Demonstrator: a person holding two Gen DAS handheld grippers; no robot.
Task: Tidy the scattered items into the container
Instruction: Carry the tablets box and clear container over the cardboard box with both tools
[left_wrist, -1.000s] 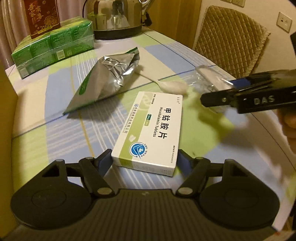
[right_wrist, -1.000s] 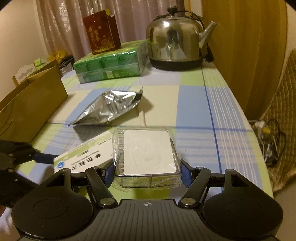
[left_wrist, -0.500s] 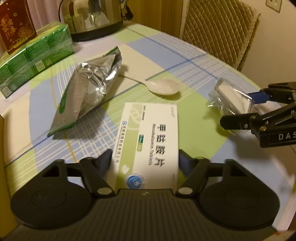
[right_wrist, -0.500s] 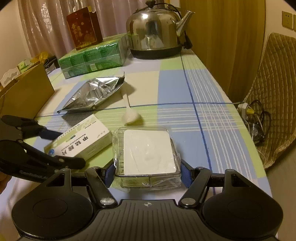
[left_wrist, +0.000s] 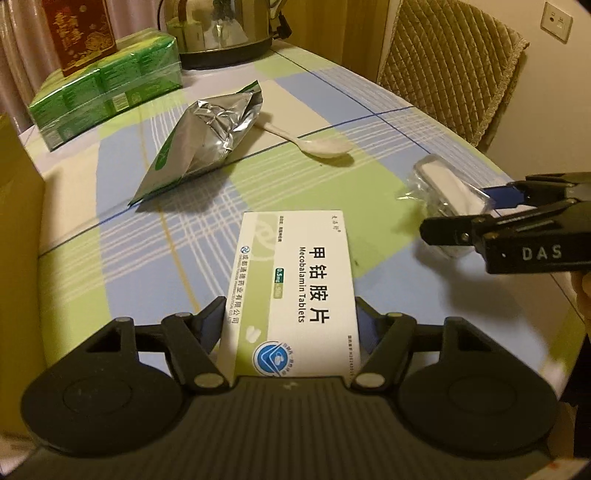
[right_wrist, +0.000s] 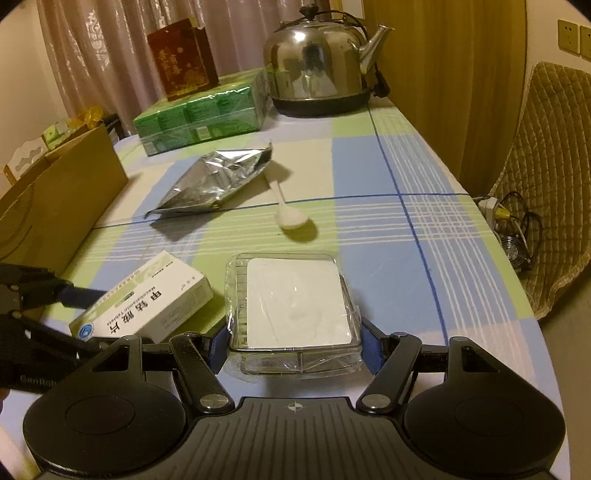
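Observation:
My left gripper (left_wrist: 290, 306) is shut on a white and green medicine box (left_wrist: 295, 288), which sticks out forward between the pads, just above the checked tablecloth. In the right wrist view the same medicine box (right_wrist: 147, 299) is tilted in the left gripper (right_wrist: 85, 321). My right gripper (right_wrist: 293, 332) is shut on a clear plastic box (right_wrist: 295, 299) with a white inside. From the left wrist view the right gripper (left_wrist: 461, 210) holds it at the table's right edge. An open brown cardboard box (right_wrist: 62, 199) stands at the left.
A silver foil pouch (left_wrist: 199, 140) and a white plastic spoon (left_wrist: 317, 144) lie mid-table. Green wrapped packs (right_wrist: 199, 114), a red carton (right_wrist: 181, 59) and a steel kettle (right_wrist: 317, 70) stand at the far end. A quilted chair (left_wrist: 450, 62) is beyond the right edge.
The left jaws closed onto the medicine box, which now lines up with the fingers and is raised. The right gripper drew back with the clear box, uncovering the spoon.

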